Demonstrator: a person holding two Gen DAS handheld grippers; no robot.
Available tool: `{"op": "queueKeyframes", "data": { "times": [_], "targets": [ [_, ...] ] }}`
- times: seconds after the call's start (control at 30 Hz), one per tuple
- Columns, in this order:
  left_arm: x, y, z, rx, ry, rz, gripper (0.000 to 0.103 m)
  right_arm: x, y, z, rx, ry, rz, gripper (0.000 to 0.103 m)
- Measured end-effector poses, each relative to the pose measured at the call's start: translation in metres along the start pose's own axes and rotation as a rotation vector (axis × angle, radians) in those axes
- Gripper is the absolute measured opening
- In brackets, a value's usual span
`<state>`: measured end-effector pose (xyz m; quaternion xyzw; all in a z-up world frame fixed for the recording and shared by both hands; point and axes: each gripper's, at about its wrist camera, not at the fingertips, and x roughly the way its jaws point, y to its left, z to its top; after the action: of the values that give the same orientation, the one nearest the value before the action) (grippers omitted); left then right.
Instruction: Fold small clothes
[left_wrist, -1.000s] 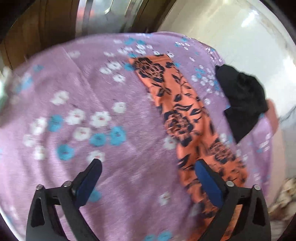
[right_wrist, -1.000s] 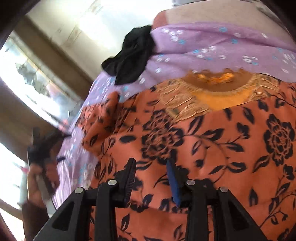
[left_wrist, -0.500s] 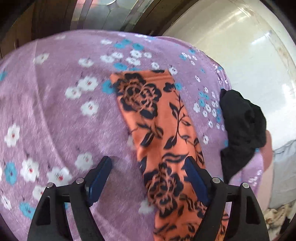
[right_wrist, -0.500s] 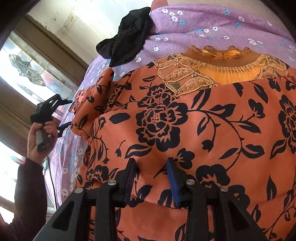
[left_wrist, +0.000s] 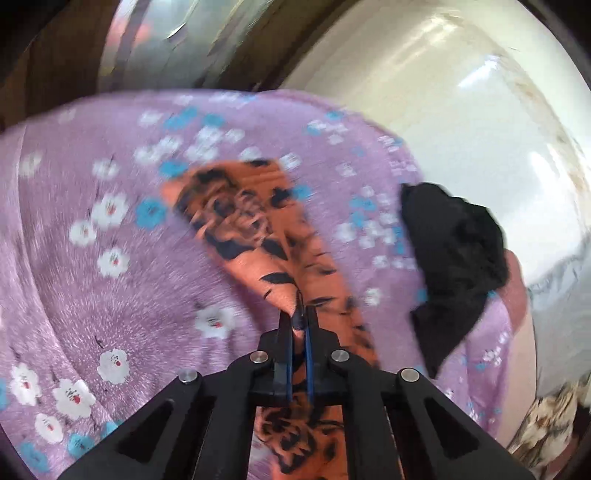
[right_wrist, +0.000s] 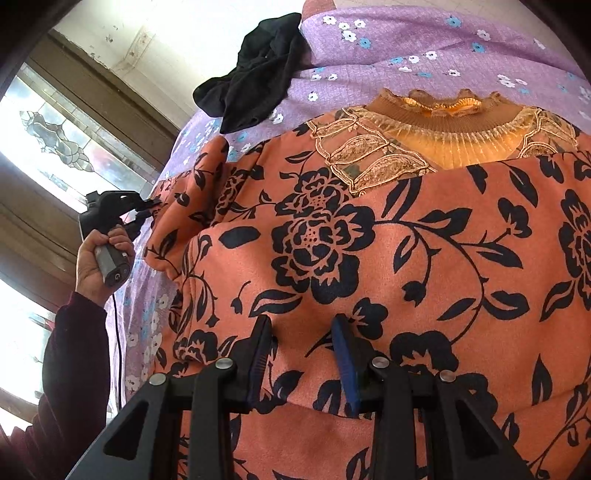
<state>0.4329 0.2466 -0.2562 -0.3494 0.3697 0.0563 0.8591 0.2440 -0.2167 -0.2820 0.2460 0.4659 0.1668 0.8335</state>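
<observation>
The left gripper (left_wrist: 300, 321) has just closed, pinching the sleeve (left_wrist: 258, 236) of the orange flowered top (right_wrist: 369, 258). The right gripper (right_wrist: 303, 332) stands partly spread, a raised fold of the top between its fingers. The top lies on a purple flowered sheet (left_wrist: 92, 277). A black garment (right_wrist: 258, 74) sits at the sheet's far edge, near a window (right_wrist: 48, 147).

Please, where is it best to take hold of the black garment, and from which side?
Probably at the bunched upper lobe of the black garment, coming from the purple flowered sheet side. It lies crumpled on the sheet's far edge, partly overhanging; its raised folds offer the hand-held gripper something to pinch.
</observation>
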Motion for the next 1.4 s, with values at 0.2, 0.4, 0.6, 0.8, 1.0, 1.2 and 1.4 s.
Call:
{"op": "queueKeyframes", "data": {
  "times": [0.2, 0.4, 0.6, 0.8, 1.0, 1.2, 1.4],
  "targets": [
    [-0.072, -0.078, -0.02, 0.189, -0.067, -0.147, 0.004, -0.012, -0.007, 0.006, 0.038, -0.047, -0.03, 0.038],
    [-0.159, -0.191, -0.13, 0.626, -0.045, -0.29, 0.005, -0.063, -0.05, 0.019, 0.206, -0.213, -0.085, 0.038],
    [-0.193, -0.246, -0.284, 1.059, 0.172, -0.438, 0.013, -0.127, -0.103, 0.017, 0.381, -0.398, -0.17, 0.038],
    [-0.204, -0.211, -0.292, 1.057, 0.126, -0.303, 0.066, -0.165, -0.137, 0.011, 0.484, -0.481, -0.207, 0.071],
    [-0.155, -0.128, -0.205, 0.666, 0.115, -0.091, 0.071, -0.149, -0.122, 0.019, 0.412, -0.392, -0.178, 0.071],
    [-0.103, -0.103, -0.203, 0.642, 0.19, 0.1, 0.07, -0.111, -0.066, 0.027, 0.131, -0.309, -0.351, 0.071],
    [-0.081, -0.12, -0.203, 0.766, 0.114, 0.157, 0.07, -0.055, -0.034, 0.027, -0.07, -0.178, -0.531, 0.069]
  ]
}}
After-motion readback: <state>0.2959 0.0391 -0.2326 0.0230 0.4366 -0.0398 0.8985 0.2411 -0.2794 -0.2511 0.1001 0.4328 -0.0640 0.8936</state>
